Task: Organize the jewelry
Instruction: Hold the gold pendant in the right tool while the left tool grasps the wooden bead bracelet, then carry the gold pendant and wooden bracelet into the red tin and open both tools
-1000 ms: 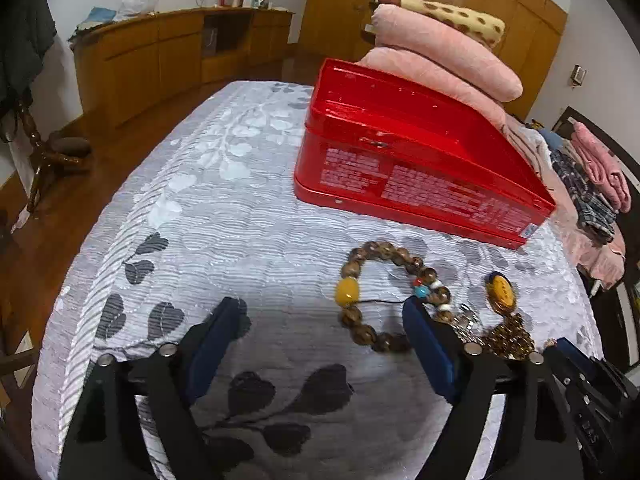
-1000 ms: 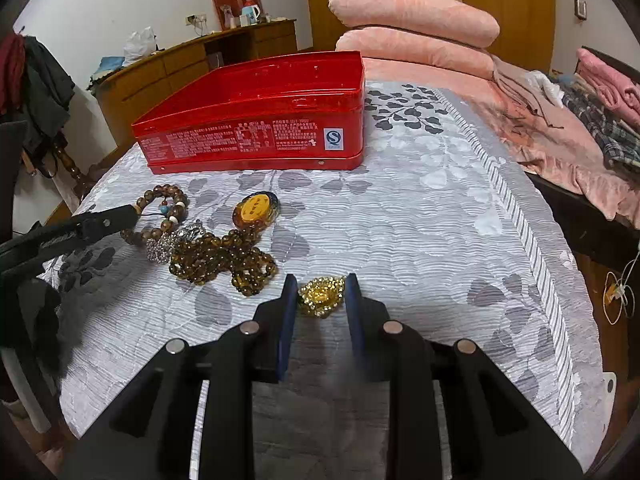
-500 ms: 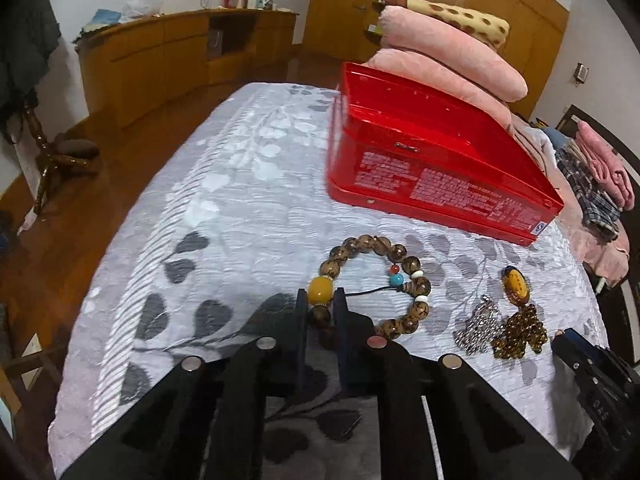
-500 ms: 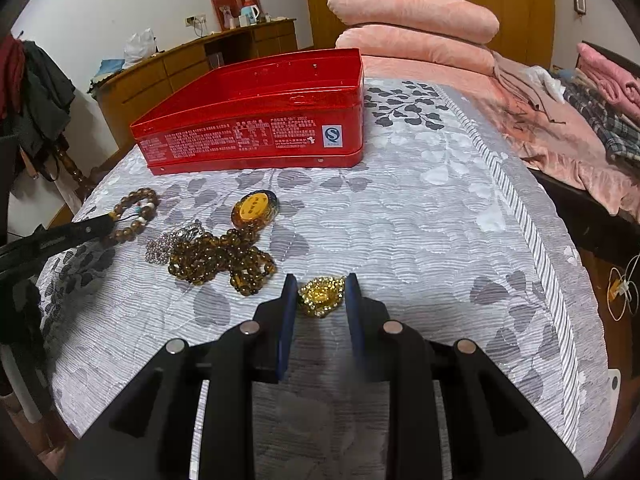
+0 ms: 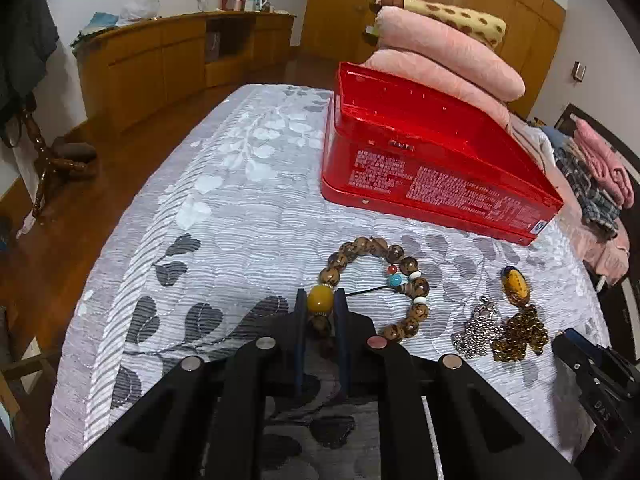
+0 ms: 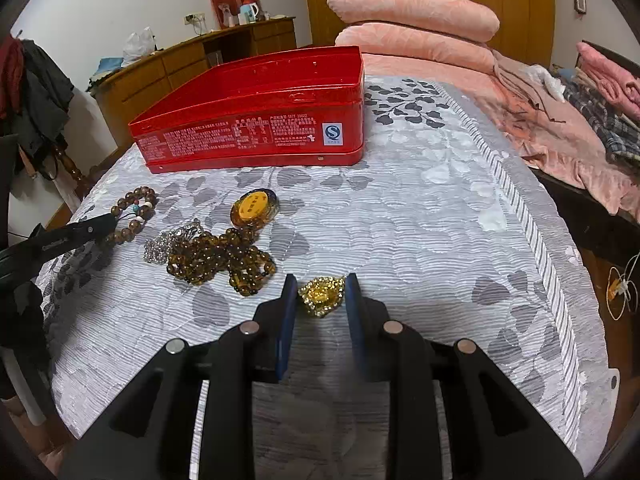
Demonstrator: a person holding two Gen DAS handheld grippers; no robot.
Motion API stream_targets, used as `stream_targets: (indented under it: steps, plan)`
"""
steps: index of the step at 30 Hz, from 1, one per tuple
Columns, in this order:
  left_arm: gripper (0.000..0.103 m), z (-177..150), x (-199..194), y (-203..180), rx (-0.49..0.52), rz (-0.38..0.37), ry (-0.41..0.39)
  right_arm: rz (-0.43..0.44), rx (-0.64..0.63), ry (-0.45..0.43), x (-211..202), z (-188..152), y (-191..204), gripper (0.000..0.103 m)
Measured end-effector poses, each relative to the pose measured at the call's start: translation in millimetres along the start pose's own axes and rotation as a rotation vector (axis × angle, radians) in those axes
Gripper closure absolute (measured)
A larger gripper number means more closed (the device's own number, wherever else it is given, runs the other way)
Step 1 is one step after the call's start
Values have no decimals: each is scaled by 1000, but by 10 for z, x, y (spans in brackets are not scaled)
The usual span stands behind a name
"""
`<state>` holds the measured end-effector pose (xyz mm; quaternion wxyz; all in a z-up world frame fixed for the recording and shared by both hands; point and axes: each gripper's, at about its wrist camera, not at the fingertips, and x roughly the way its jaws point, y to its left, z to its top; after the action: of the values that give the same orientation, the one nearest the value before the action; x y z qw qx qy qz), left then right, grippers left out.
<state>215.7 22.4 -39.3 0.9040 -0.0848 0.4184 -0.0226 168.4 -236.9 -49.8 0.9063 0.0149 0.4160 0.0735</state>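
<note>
On the bed cover, 2 pieces of jewelry are held, and the red box waits ahead.

The left gripper (image 5: 320,308) is closed tight on the yellow bead of the bead bracelet (image 5: 378,286), and the rest of the ring lies flat to the right of the claw. The right gripper (image 6: 319,292) is pressed on both sides of the gold brooch (image 6: 321,295), which sits on the bed cover (image 6: 420,220). The red box (image 5: 432,160) is open and is found straight ahead and a bit to the right of the left claw. It is nearer to the left claw, so the bracelet can likely be lifted and carried forward first. The brown bead necklace (image 6: 224,256) and silver chain (image 6: 168,242) are left between both claws.
</note>
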Motion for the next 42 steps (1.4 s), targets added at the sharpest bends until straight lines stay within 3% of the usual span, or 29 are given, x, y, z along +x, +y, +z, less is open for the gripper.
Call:
stream_targets:
  steps: [18, 32, 42]
  plan:
    - [90, 77, -500, -227, 50, -116, -126, 12, -43, -71, -239, 216, 169, 80]
    - [90, 147, -559, -325, 73, -134, -149, 36, -52, -92, -246, 450, 252, 80]
    - [90, 416, -690, -428, 93, -155, -216, 46, -74, -136, -303, 747, 284, 80]
